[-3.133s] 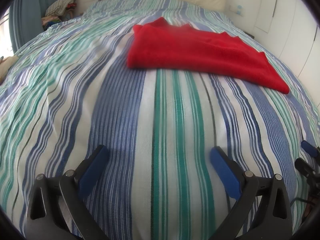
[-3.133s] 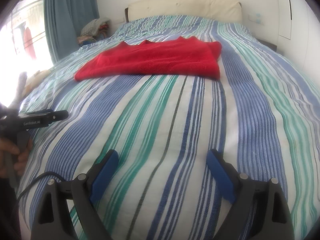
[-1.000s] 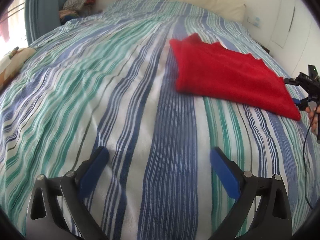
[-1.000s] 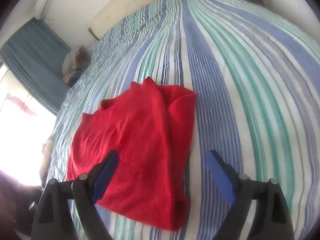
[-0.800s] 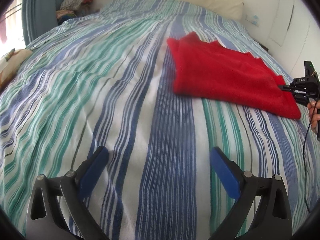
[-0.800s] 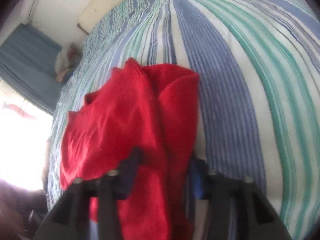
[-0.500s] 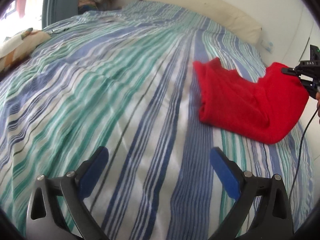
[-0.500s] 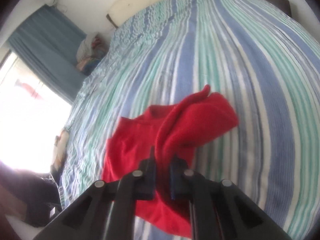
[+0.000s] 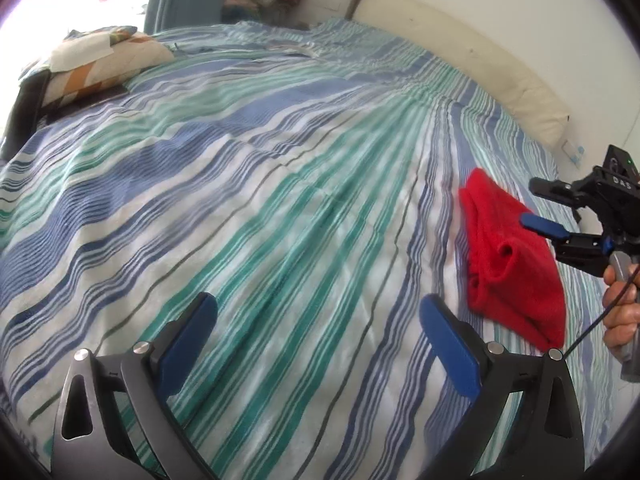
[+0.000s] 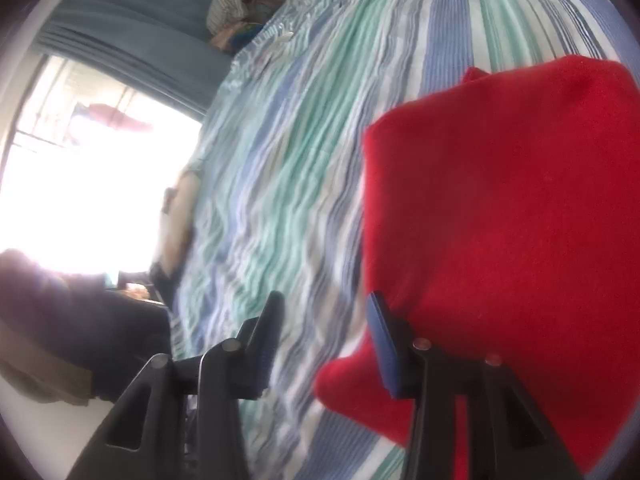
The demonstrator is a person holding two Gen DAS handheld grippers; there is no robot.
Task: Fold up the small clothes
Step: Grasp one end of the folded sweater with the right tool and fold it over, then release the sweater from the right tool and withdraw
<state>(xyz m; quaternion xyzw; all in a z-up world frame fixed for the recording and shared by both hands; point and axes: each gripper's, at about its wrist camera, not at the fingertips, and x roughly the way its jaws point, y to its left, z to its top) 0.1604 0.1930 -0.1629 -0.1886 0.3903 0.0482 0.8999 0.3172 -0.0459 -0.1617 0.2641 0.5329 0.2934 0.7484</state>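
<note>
Left wrist view, read from left to right. I am holding my left tongs (image 9: pixel 318 338) spread wide and empty above the bed (image 9: pixel 248 184), whose cover is showing a ribbed weave in blue, green and white stripes, lightly rippled. A patterned pillow (image 9: pixel 100 64) is lying at the far left edge. Toward the right, the red garment (image 9: pixel 508 264) is resting on the bed as a compact, doubled-over bundle with a soft rolled crease; its fleecy knit is looking thick and limp.

At the far right, my right tongs (image 10: pixel 324 320) are hovering just over the garment, parted, with nothing pinched between them; in the right wrist view, red cloth is lying beside and behind one blue pad.

Judged progress: the main folds are looking done, and I am probably left only with squaring or smoothing the bundle.
</note>
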